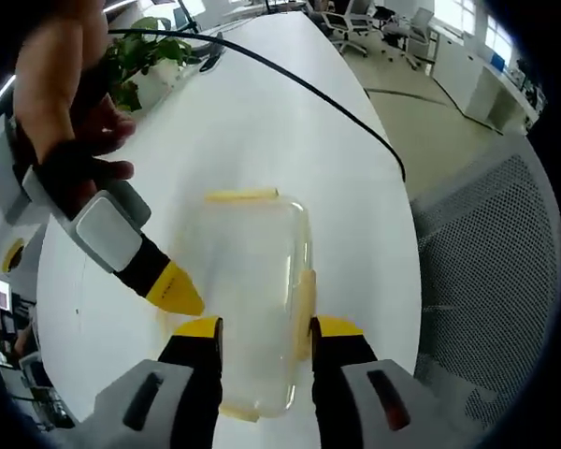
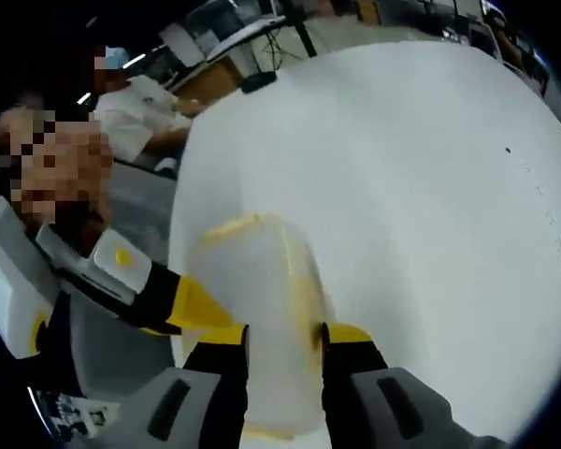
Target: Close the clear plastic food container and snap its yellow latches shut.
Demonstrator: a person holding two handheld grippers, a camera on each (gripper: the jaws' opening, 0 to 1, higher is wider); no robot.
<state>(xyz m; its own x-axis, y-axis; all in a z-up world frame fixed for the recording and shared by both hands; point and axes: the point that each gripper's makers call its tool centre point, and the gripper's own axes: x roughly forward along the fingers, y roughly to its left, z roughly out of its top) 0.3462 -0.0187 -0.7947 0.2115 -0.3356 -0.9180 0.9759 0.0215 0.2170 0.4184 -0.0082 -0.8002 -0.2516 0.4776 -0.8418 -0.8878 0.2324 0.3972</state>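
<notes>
Left gripper view: clear food container [image 1: 252, 299] lower centre on white bench [image 1: 262, 122]; left claw [image 1: 265, 329] and right claw [image 2: 282, 334] unclenched, straddling it. Advice: press each yellow latch [image 1: 304, 301] squarely.

You're in open-plan office. Long white table [image 1: 262, 140] under your hands, potted plant [image 1: 140, 61] and black cable [image 1: 337, 103] on it. Swivel chairs [image 1: 351, 28] and desks behind, mesh chair back [image 1: 486, 290] beside you.
</notes>
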